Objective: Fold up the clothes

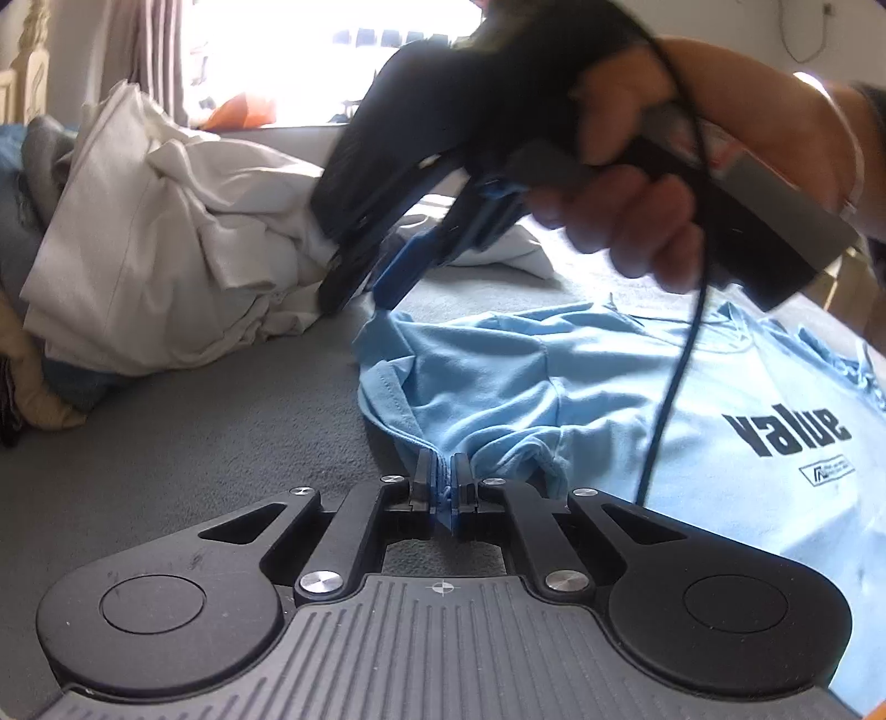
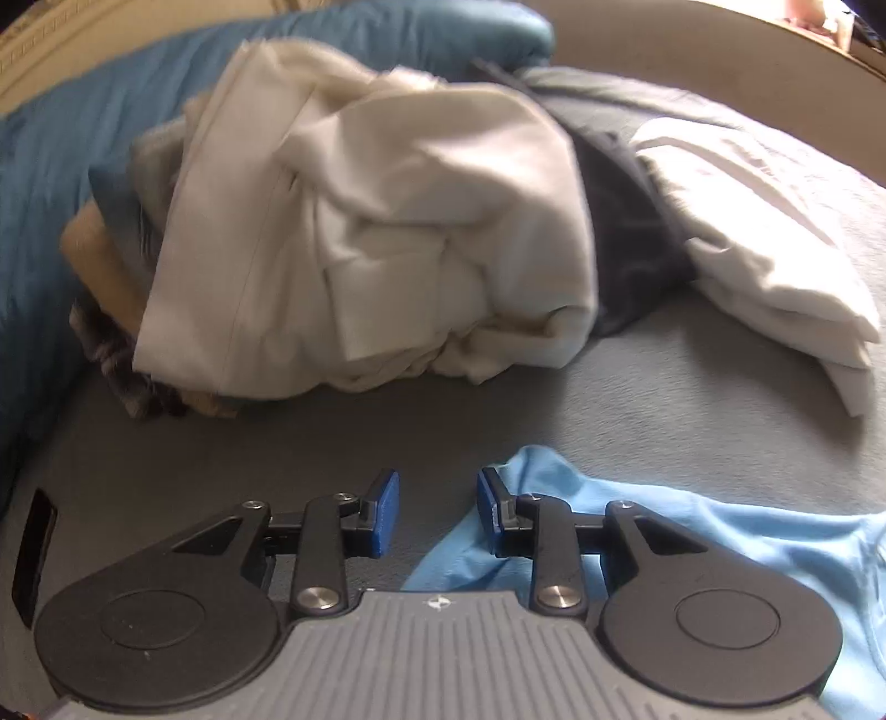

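Note:
A light blue T-shirt (image 1: 581, 382) printed with "value" lies spread on the grey bed cover (image 1: 221, 421). My left gripper (image 1: 441, 476) is shut on a bunched edge of the shirt's sleeve or hem. In the left wrist view the right gripper (image 1: 376, 288) hovers just above the shirt's far corner, held by a person's hand (image 1: 637, 183). In the right wrist view the right gripper (image 2: 437, 501) stands open, its blue pads (image 2: 387, 498) apart, with the blue shirt's corner (image 2: 554, 476) beside and under its right finger.
A crumpled pile of white clothes (image 2: 376, 232) lies ahead on the bed, with a dark garment (image 2: 626, 232) and a folded white piece (image 2: 775, 266) to its right. A blue duvet (image 2: 55, 166) lies at the left. A window and curtain (image 1: 144, 50) stand behind.

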